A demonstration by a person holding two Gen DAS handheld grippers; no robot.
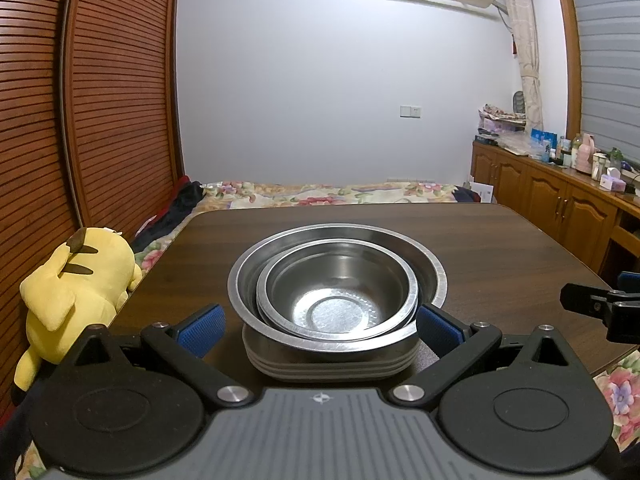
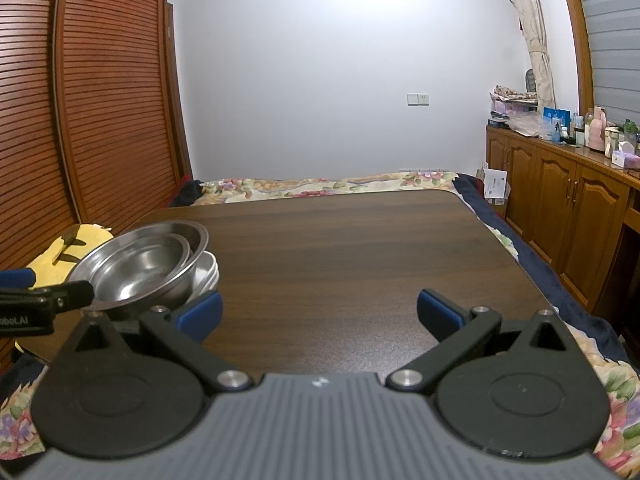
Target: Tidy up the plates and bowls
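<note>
Looks basically done: small bowl [image 1: 336, 292] nested in big bowl [image 1: 424, 264] atop the plates [image 1: 328, 364] on the table [image 1: 500, 248], left gripper [image 1: 320, 322] and right gripper [image 2: 319, 312] both spread, holding nothing.

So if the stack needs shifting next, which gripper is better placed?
Left. The left gripper is open with its pads either side of the stack. The right gripper is open over bare table, stack off to its left.
</note>
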